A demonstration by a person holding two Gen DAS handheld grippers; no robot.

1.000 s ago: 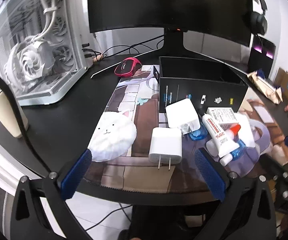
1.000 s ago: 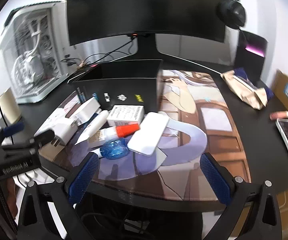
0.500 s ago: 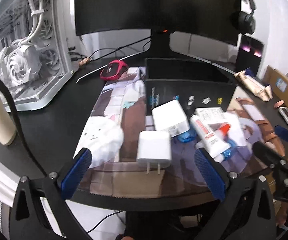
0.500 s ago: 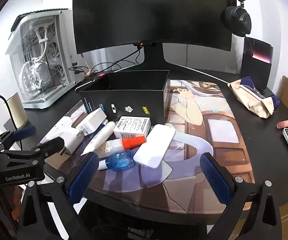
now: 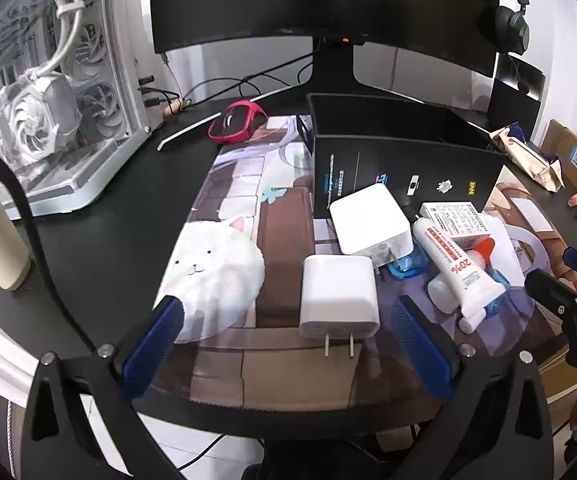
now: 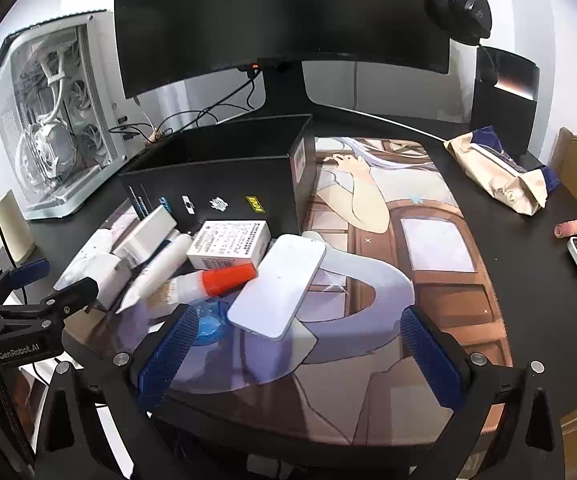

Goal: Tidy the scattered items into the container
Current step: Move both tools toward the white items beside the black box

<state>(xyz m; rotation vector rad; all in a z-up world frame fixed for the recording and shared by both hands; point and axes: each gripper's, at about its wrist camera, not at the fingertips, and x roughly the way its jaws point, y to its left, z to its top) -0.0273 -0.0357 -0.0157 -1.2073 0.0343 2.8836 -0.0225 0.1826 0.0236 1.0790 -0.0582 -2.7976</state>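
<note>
chargers (image 5: 338, 294) and tube (image 5: 454, 258) before box (image 5: 400, 160), mouse (image 5: 237, 121) behind

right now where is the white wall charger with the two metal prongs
In the left wrist view the white wall charger lies flat on the desk mat, between the open left gripper fingers, just front-left of the bigger white power brick.

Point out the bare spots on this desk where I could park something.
Free: the printed desk mat between the open black box and the tan paper bag; black desktop between the white PC case and the mat. Crowded: in front of the box, around the white charger and red-capped tube.
</note>
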